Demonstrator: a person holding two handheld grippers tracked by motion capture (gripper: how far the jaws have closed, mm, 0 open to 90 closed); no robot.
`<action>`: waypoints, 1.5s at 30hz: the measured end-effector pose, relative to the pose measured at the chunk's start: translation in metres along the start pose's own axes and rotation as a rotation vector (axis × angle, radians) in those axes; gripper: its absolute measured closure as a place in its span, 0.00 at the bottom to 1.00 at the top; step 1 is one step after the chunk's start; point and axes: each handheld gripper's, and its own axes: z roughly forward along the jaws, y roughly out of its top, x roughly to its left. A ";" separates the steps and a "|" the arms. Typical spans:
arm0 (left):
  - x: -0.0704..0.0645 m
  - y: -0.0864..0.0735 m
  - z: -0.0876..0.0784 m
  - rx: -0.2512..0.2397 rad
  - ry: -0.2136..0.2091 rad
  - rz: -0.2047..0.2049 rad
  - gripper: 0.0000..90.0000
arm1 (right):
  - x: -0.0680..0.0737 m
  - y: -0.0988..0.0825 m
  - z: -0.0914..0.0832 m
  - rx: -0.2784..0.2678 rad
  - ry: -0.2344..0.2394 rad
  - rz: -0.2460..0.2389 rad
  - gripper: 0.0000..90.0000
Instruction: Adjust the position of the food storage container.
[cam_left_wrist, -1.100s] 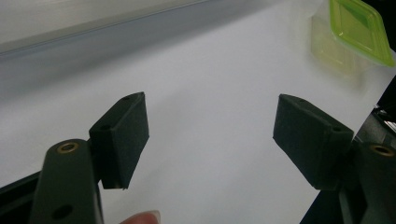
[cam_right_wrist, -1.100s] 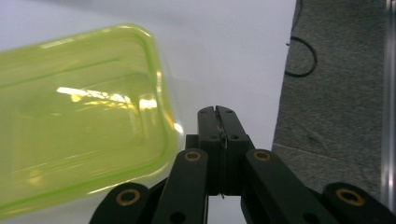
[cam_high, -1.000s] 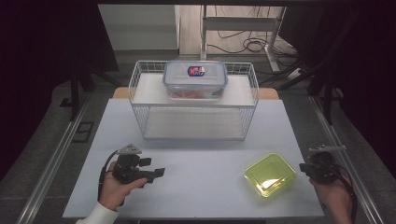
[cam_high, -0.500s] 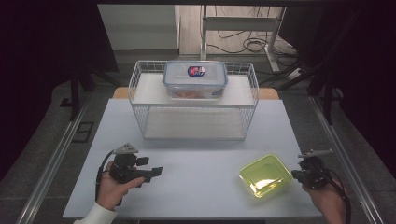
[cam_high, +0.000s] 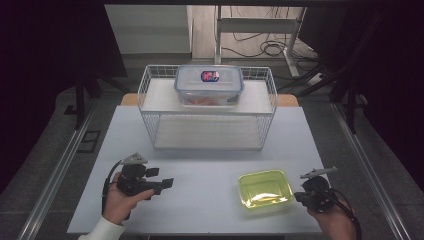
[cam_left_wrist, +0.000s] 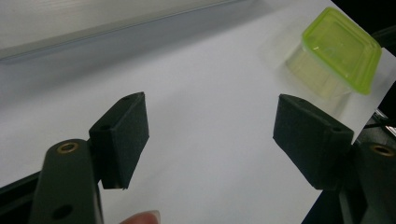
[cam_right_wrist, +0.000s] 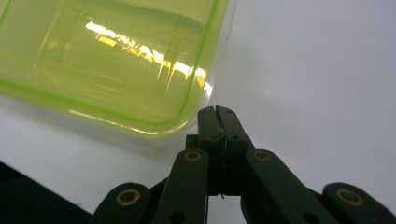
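A translucent green lidded container lies on the white table near the front right; it also shows as the green container and, close up, the green container. My right gripper is just right of it. The right gripper is shut with nothing between its jaws, and its tips are at the container's near corner, seemingly touching the rim. My left gripper rests at the front left and points right. The left gripper is open, with bare table between its pads.
A white wire basket stands at the back middle of the table. A clear box with a blue-rimmed lid sits on its upper shelf. The floor drops away beyond the table's edges, with cables on it at the back.
My right gripper has moved left, and the green container has slid left along with it. The left gripper has kept still.
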 end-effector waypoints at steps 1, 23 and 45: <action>0.000 0.000 0.000 -0.001 0.000 -0.001 0.29 | 0.004 0.001 0.001 -0.001 0.010 -0.011 0.99; 0.004 -0.001 -0.001 0.003 0.005 -0.009 0.29 | 0.054 0.036 0.027 -0.043 0.045 -0.122 0.99; 0.006 -0.002 0.001 0.010 0.008 -0.012 0.29 | 0.091 0.069 0.047 -0.110 0.058 -0.193 0.99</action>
